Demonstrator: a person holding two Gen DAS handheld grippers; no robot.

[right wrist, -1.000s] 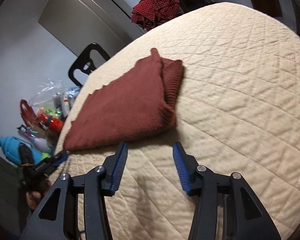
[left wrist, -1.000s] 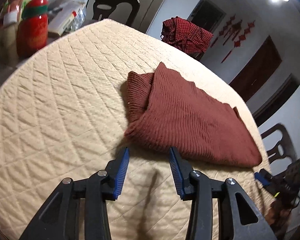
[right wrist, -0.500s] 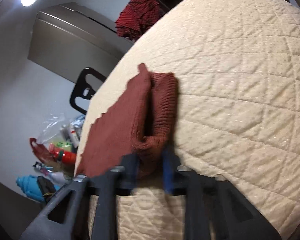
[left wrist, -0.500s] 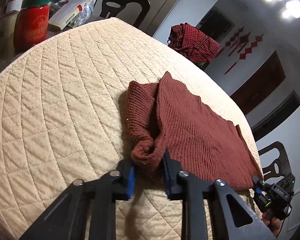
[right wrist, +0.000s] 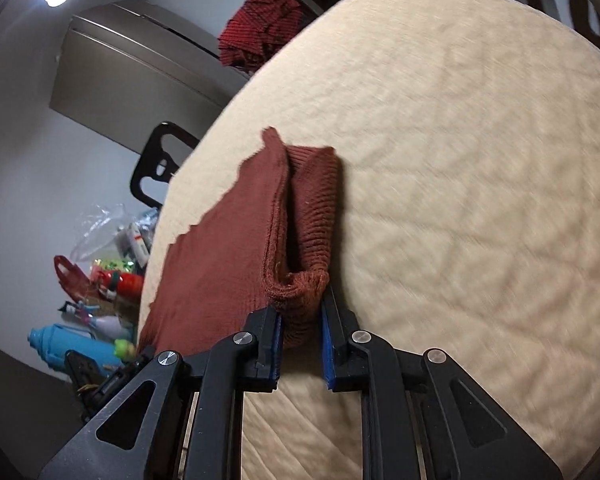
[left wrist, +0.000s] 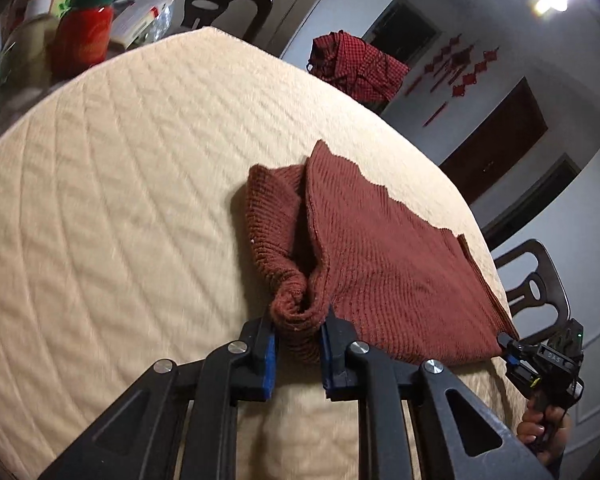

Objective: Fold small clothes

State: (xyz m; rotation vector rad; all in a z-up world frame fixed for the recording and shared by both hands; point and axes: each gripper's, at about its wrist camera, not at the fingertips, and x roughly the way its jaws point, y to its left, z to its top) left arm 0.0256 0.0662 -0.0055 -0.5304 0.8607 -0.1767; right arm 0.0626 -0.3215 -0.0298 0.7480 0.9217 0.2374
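Note:
A rust-red knitted garment point(left wrist: 380, 264) lies folded on the table's quilted beige cover point(left wrist: 120, 200). My left gripper point(left wrist: 296, 320) is shut on its near left corner, and the bunched knit bulges between the blue pads. In the right wrist view the same garment point(right wrist: 220, 264) runs away to the left. There my right gripper point(right wrist: 300, 312) is shut on the opposite near corner, with rolled fabric pinched between its pads. The right gripper point(left wrist: 540, 360), in a person's hand, also shows at the garment's far end in the left wrist view.
A red checked garment point(left wrist: 356, 64) lies heaped at the table's far edge. Dark chairs point(left wrist: 220, 4) point(left wrist: 536, 292) stand around the table. Bottles, bags and a red container point(left wrist: 84, 36) crowd a surface beyond the left edge. Bare quilted cover point(right wrist: 460, 160) stretches right of the garment.
Both grippers moved forward to the garment's near corners and closed on them. The corners now bunch up between the pads, where a second ago the jaws stood open short of the cloth.

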